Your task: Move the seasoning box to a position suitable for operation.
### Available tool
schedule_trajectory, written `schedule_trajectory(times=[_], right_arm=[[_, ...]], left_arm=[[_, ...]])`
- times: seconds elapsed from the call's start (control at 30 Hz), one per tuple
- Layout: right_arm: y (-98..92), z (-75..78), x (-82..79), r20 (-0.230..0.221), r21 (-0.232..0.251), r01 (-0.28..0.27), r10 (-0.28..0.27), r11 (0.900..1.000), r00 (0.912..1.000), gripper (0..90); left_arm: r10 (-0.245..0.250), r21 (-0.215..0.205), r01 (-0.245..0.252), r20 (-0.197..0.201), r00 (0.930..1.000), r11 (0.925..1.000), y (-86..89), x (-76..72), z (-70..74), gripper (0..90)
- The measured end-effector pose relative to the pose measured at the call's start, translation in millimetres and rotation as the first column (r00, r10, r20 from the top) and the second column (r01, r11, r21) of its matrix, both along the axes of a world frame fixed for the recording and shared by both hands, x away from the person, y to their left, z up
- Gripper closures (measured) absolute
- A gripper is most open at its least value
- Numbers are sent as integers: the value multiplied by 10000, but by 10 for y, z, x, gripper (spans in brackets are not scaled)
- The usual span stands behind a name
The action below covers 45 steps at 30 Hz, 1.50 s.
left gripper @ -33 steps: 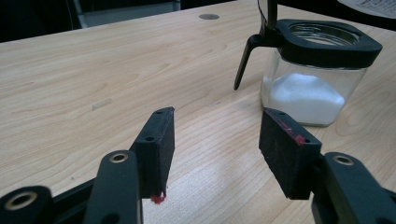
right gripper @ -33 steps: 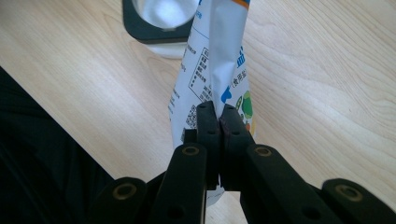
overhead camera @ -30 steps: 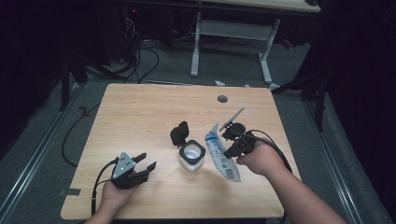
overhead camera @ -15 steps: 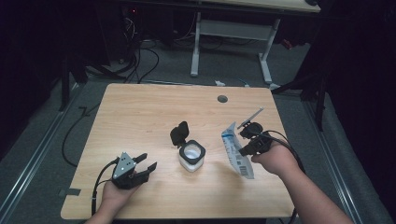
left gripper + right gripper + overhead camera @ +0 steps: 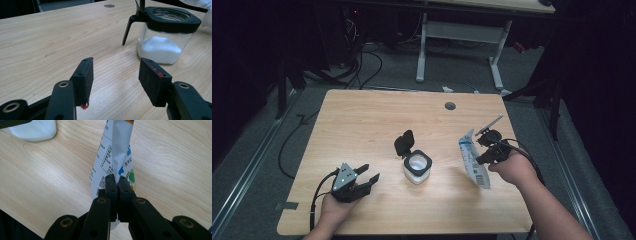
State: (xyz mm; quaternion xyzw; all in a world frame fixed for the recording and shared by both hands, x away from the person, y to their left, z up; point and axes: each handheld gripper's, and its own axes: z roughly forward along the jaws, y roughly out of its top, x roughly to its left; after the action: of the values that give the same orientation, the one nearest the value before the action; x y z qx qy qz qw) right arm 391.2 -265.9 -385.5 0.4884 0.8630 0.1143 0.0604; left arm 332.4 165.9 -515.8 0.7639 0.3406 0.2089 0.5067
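- Fingers of the right gripper (image 5: 484,150) are pinching flat on the blue-and-white refill pouch (image 5: 473,159), clamping its edge, as the right gripper view shows (image 5: 116,185).
- Fingers of the left gripper (image 5: 368,176) are standing wide apart with nothing between them, resting on the table (image 5: 362,120) to the left of the glass jar (image 5: 417,168).
- That jar is sitting near the table's middle, its black flip lid (image 5: 404,143) standing open and white granules filling the bottom (image 5: 160,48).
- Pouch is hanging to the right of the jar, clear of its mouth.
- Judging by this, the pouring step is wrapping up or pausing; next the pouch probably needs setting down away from the jar, and the free gripper could be closing the lid.
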Motion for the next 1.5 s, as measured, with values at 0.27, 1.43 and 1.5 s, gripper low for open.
schedule_trajectory(times=[0.27, 1.43, 1.5], right_arm=[[36, -27, 24, 0, 19, -34, 34, 10000, 10000, 891], [-43, -62, -75, 1863, 1050, 242, -436, 9942, 9815, 892], [-47, -81, -91, 1931, 1153, 202, -424, 9931, 9803, 892]], left_arm=[[-43, -79, 43, -57, 10000, 10000, 11, 1, 2, 457], [-21, -265, 13, -307, 9995, 9996, 54, 42, -21, 453], [-26, -270, 17, -313, 9995, 9996, 57, 42, -21, 453]])
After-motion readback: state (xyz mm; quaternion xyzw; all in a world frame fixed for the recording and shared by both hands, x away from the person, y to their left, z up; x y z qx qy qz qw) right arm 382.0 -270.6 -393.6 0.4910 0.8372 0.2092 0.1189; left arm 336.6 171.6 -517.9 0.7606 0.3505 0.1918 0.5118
